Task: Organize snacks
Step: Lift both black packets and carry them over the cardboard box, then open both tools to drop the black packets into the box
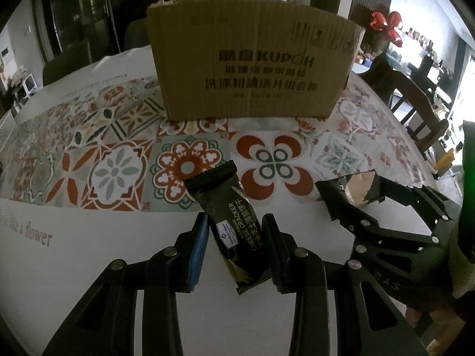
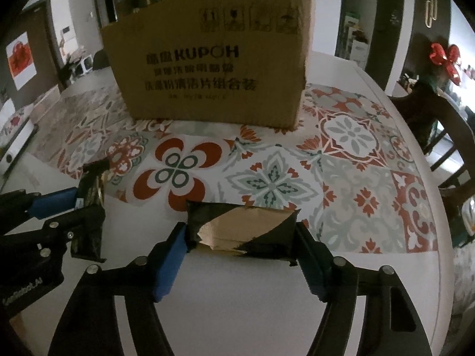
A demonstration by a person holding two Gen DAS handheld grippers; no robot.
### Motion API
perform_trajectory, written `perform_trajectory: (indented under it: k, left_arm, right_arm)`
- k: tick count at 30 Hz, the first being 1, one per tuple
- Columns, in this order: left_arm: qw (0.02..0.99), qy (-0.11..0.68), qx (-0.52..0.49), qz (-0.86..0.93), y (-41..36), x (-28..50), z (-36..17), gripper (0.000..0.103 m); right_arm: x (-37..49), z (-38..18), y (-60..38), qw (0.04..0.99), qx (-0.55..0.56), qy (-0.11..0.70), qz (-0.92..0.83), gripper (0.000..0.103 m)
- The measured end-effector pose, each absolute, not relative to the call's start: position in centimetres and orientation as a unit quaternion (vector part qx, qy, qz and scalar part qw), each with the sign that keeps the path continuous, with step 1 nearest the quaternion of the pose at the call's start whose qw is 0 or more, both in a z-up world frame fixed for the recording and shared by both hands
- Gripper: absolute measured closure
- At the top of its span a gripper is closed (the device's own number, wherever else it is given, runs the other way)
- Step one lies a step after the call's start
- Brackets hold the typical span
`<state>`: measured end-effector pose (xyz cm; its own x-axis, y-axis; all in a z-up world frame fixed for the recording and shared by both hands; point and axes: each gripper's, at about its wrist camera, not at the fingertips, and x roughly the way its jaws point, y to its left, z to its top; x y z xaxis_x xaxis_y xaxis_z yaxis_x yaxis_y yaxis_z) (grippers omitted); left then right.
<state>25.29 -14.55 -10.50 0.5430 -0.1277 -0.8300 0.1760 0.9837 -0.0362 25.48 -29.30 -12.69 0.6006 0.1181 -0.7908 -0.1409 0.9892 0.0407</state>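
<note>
A black cheese cracker packet [image 1: 234, 231] stands on end between the blue pads of my left gripper [image 1: 236, 216], which is shut on it just above the white table. In the right wrist view that gripper [image 2: 80, 207] and its packet [image 2: 92, 184] show at the left edge. My right gripper [image 2: 240, 227] holds a black and gold snack packet [image 2: 243, 228] crosswise, with both pads against its ends. The left wrist view shows this second packet [image 1: 356, 187] in the right gripper [image 1: 353, 195] to the right. A brown cardboard box [image 1: 252, 65] [image 2: 213, 68] stands upright behind both; its inside is hidden.
The round table [image 1: 89, 267] carries a cloth [image 2: 341, 178] patterned with tiles. A dark wooden chair [image 1: 415, 103] [image 2: 439, 124] stands past the table's right edge, with a red bow [image 1: 386, 26] [image 2: 445, 59] behind it. Another chair back [image 1: 65, 65] shows at the far left.
</note>
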Motion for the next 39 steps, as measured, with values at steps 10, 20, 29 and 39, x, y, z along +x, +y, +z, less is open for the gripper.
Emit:
perform_trajectory:
  k: [10, 20, 29, 39]
  left_arm:
    - [0.896, 0.425, 0.03, -0.125, -14.1, 25.4, -7.0, 0.067]
    - [0.917, 0.367, 0.039, -0.15, -13.1, 27.4, -1.8, 0.068]
    - [0.927, 0.334, 0.049, -0.166, -12.5, 29.6, 1.8, 0.068]
    - [0.934, 0.306, 0.079, -0.165, -12.8, 32.8, 4.5, 0.068]
  right_arm:
    - [24.1, -8.7, -29.5, 0.917, -0.003, 0.396, 0.055, 0.032]
    - [24.7, -3.6, -29.0, 0.939, 0.01, 0.34, 0.043, 0.032]
    - [26.8, 0.6, -28.1, 0.955, 0.016, 0.294, 0.047, 0.032]
    - [30.9, 3.8, -28.3, 0.96, 0.017, 0.272, 0.055, 0.032]
